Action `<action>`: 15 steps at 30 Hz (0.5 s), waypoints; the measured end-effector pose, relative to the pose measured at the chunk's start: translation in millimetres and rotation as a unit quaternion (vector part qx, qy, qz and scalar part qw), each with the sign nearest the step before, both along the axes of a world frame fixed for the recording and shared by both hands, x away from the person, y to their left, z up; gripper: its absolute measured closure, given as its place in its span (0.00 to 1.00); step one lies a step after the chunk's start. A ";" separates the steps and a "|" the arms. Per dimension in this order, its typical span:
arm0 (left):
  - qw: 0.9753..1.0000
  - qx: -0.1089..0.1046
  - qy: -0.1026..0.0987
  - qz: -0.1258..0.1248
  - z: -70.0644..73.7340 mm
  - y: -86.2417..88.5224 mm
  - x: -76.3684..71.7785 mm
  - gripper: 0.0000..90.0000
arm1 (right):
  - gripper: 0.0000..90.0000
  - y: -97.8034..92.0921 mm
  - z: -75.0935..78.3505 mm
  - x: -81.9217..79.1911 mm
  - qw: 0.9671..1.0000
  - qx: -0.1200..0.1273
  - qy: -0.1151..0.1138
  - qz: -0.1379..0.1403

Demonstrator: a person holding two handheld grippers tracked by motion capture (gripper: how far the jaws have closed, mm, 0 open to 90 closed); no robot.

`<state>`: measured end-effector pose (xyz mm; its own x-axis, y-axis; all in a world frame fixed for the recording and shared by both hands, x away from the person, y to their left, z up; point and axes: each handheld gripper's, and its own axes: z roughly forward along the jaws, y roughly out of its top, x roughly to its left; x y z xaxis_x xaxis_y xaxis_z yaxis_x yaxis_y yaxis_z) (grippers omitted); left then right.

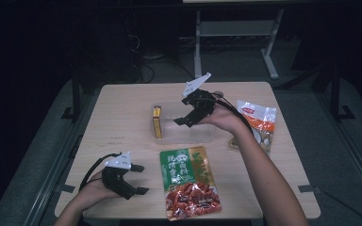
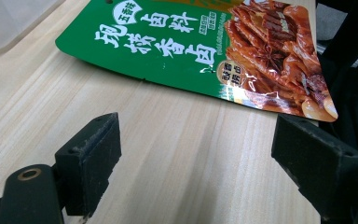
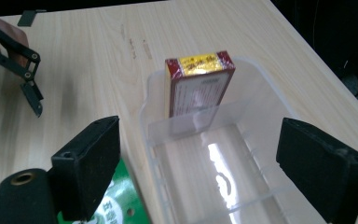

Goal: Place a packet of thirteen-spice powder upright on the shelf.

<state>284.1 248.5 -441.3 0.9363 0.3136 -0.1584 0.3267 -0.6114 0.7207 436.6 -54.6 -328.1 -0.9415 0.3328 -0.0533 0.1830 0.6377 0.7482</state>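
Two hand-held grippers are up on my feeds, over a pale wooden tabletop. Largest on it is the clear bin at centre, with a red-and-yellow box standing on edge against its left end wall. Just in front of the bin lies the green pouch, flat, print up. A white-and-orange bag lies to the bin's right. My right hand-held gripper hovers above the bin, jaws wide apart and holding nothing; its own view looks down into the bin toward the box. My left hand-held gripper sits low near the front edge, just left of the pouch, jaws also wide apart and empty.
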 end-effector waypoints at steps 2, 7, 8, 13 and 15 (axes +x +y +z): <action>1.000 -0.001 0.000 0.001 0.1 0.0 0.3 0.17 | 0.15 -5.0 -0.8 -3.5 1.000 0.001 0.000 -0.002; 1.000 -0.001 -0.002 0.002 0.3 0.4 0.3 0.17 | 0.15 -14.7 -3.1 -12.6 1.000 0.003 0.000 -0.011; 1.000 -0.001 -0.003 0.002 0.1 0.5 0.5 0.17 | 0.15 -20.1 -5.2 -16.2 1.000 -0.003 -0.002 -0.014; 1.000 -0.003 -0.001 0.008 0.1 0.8 0.3 0.17 | 0.15 -32.2 -10.0 -25.6 1.000 -0.001 0.000 -0.022; 1.000 -0.002 -0.002 0.008 0.2 1.2 0.5 0.17 | 0.15 -34.8 -11.3 -27.2 1.000 -0.003 -0.002 -0.025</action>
